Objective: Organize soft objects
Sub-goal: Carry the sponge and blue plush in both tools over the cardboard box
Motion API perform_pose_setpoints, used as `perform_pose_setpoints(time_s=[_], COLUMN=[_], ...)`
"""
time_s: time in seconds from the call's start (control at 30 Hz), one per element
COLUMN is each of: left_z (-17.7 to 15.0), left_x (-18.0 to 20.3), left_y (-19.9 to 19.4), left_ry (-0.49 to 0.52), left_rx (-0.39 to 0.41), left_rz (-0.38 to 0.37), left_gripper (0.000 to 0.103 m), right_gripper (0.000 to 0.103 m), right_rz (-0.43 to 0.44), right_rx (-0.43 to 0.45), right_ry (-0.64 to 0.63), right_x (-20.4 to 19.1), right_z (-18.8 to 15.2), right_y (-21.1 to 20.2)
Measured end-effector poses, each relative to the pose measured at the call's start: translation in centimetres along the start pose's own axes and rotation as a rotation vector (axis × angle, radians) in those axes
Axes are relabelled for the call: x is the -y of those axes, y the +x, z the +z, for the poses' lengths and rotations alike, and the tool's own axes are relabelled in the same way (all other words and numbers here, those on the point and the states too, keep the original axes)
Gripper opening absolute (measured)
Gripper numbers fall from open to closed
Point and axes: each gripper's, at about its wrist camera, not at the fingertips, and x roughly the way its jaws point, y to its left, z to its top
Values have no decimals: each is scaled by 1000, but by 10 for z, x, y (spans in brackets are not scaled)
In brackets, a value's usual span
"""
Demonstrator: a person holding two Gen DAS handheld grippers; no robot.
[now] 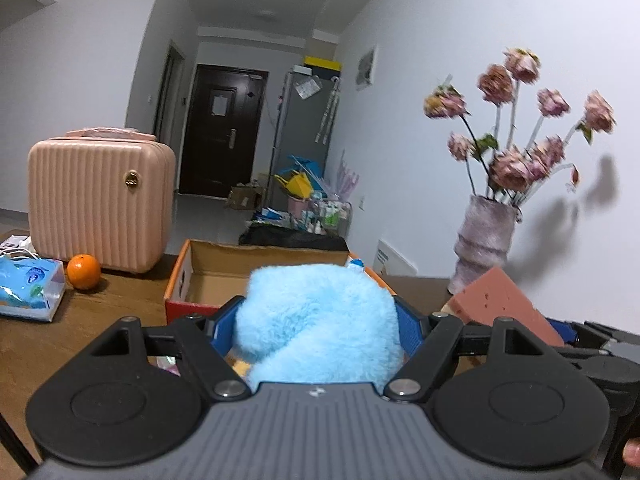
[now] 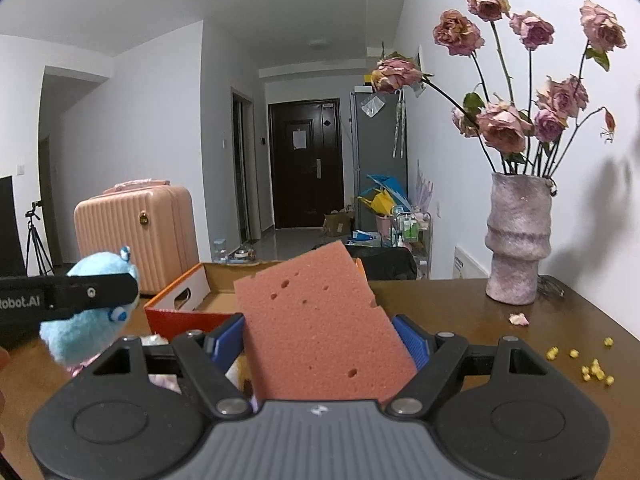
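**Both claws loaded above the cardboard box**

The left claw is seen clenched on a fluffy blue plush toy. Its blue-padded fingers are spread fairly wide, and the toy fills the whole gap between them, bulging above and in front of the pads. In the right wrist view the same toy is shown at the far left, gripped across its middle by the left claw, with a small eye visible below the finger.

The right claw is closed on a pink sponge block. The sponge is held tilted, its upper end leaning left and away from the camera, and its lower sides are pressed by the blue pads on both sides. The jaws are held about half open by the width of the block. In the left wrist view a corner of the sponge is seen at the right.

Both soft things are held in the air, in front of an open cardboard box with orange and red sides, which rests on the wooden table. Whether either thing is over the box opening cannot be told.

A pink ribbed case, an orange and a tissue pack are set on the table to the left; a vase of dried roses stands to the right.
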Motion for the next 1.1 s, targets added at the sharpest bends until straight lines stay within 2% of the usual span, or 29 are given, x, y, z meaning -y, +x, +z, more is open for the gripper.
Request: perform_pose_setpoints(time_s=[0.63,1.1], left_z=[47,68], left_x=[-37,-49], left_y=[75,148], left_ry=[-47,-13], left_rx=[52,6], left_rz=[118,188], left_gripper=[77,77], right_gripper=[78,78], right_rz=[14,6], right_rx=[39,-39], right_ry=[47,27], right_x=[-14,-9], right_z=[43,67], right_y=[93,178])
